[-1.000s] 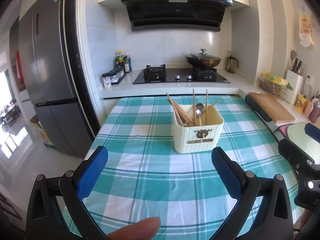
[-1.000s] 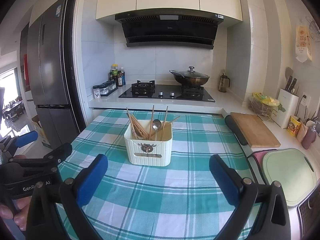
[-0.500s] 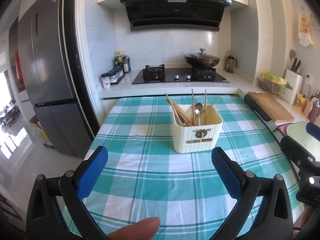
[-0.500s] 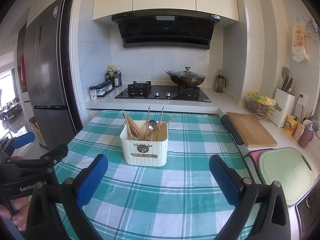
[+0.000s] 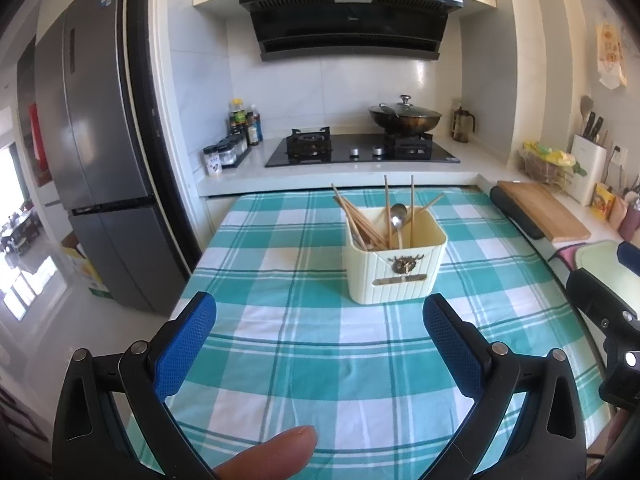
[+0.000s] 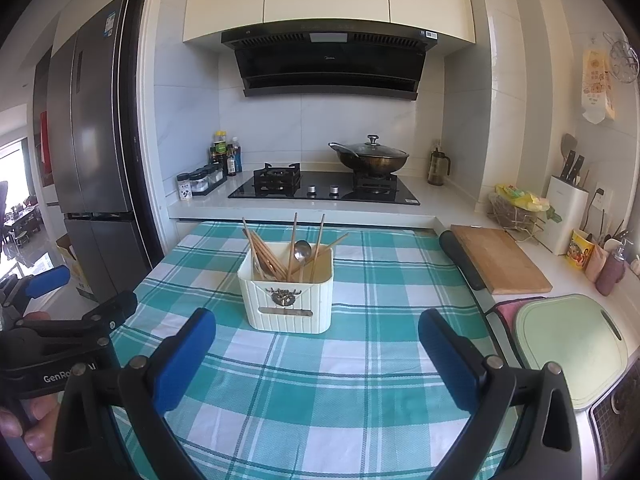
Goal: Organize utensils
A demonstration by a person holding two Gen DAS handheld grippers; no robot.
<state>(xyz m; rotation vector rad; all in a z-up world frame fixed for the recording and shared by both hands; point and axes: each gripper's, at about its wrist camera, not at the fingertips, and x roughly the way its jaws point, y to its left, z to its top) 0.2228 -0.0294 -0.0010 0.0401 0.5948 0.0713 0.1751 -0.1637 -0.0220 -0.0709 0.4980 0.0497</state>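
A cream utensil holder [image 5: 396,268] stands on the teal checked tablecloth [image 5: 312,344]; it also shows in the right wrist view [image 6: 290,298]. It holds several wooden chopsticks [image 5: 360,220] and a metal spoon [image 5: 398,216]. My left gripper [image 5: 318,316] is open and empty, short of the holder. My right gripper [image 6: 316,324] is open and empty, also short of the holder. The left gripper's body shows at the left edge of the right wrist view [image 6: 52,344].
A stove [image 6: 324,190] with a lidded wok [image 6: 370,158] lies behind the table. A fridge [image 5: 100,160] stands left. A wooden cutting board [image 6: 500,260], a green board [image 6: 572,344] and a knife block [image 6: 566,212] sit on the right counter.
Both grippers have shifted slightly; the right view has risen and drawn back a little from the holder. Both stay open and empty.
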